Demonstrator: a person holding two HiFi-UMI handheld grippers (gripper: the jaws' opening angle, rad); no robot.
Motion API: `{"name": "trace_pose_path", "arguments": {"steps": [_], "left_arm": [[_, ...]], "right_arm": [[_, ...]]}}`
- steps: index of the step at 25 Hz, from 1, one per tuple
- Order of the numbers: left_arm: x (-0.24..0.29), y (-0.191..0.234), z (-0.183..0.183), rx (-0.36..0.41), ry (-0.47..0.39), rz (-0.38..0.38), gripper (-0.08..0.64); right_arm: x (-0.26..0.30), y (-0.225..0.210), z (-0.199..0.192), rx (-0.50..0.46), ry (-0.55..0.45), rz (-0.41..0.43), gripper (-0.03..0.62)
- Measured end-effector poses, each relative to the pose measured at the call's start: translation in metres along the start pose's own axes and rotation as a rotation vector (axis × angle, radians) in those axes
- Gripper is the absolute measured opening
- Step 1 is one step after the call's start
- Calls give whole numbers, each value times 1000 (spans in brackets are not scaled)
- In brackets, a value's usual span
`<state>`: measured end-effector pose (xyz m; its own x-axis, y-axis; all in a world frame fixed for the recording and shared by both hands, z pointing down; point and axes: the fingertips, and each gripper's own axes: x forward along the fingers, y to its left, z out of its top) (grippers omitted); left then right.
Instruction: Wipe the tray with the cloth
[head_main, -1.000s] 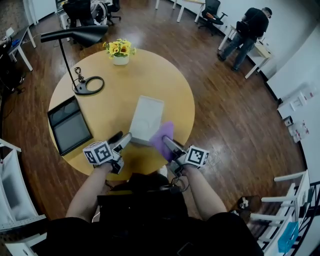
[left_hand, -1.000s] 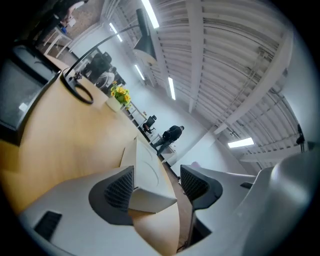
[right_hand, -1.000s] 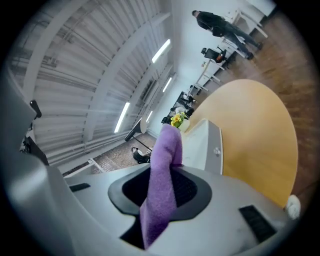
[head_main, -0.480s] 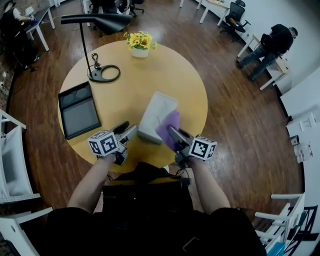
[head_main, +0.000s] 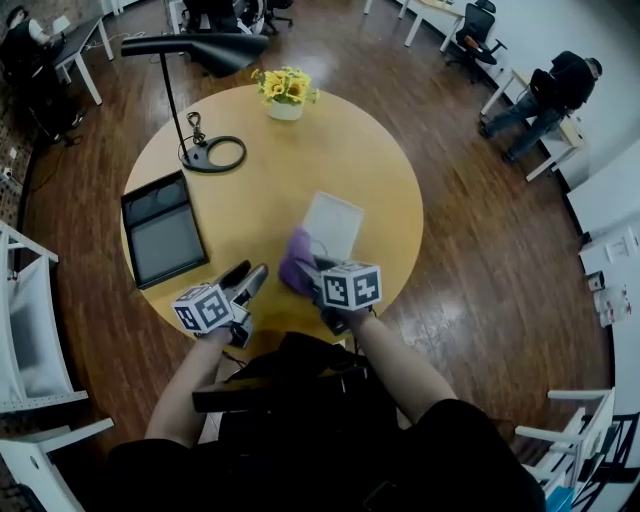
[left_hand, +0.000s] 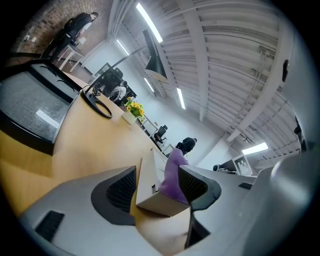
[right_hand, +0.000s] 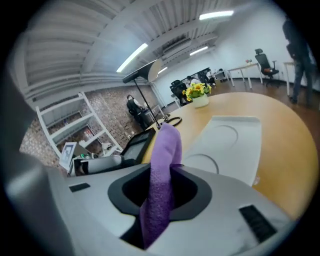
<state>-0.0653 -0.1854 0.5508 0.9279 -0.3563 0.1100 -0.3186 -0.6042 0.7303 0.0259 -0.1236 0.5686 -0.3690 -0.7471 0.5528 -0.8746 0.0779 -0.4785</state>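
Right gripper (right_hand: 162, 186) pinches the purple cloth (right_hand: 165, 150) (jaws pressed on it); the white tray (right_hand: 235, 150) lies just right, lengthwise ahead, by the table's (right_hand: 282, 131) near edge.

Open tabletop (head_main: 290, 170) beyond tray (head_main: 337, 220), lamp (head_main: 190, 44) and flowers (head_main: 283, 86) at far edge

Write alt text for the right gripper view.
The right gripper has its jaws shut on a purple cloth that stands up between them. Beyond lies a white tray on a round wooden table, with yellow flowers further back.
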Motion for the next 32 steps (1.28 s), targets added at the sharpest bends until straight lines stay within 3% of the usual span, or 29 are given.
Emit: {"name": "trace_pose_path", "arguments": {"steps": [3,10,14,19,28,32], "left_arm": [[-7,7,-4,-4,21,5,248],[-8,16,-10,0,85,-27,247],[0,17,-11,-8,103,-42,249],[11,5,-1,-4,93,-71,247],[33,-48,40,222,10,-123,247],[39,-63,49,206,-54,-129,247]], "right_arm": [[-7,-22,-20,-76,39,-76,87],[-52,-53,-41,-237,-59,-208,89],[-63,-68,-48,-175,-93,-242,89],[-88,-123,-55,-113,-14,-419,91],[-149,-182,-8,-119,-57,-526,104],[-160,-201,12,-158,-64,-556,141]]}}
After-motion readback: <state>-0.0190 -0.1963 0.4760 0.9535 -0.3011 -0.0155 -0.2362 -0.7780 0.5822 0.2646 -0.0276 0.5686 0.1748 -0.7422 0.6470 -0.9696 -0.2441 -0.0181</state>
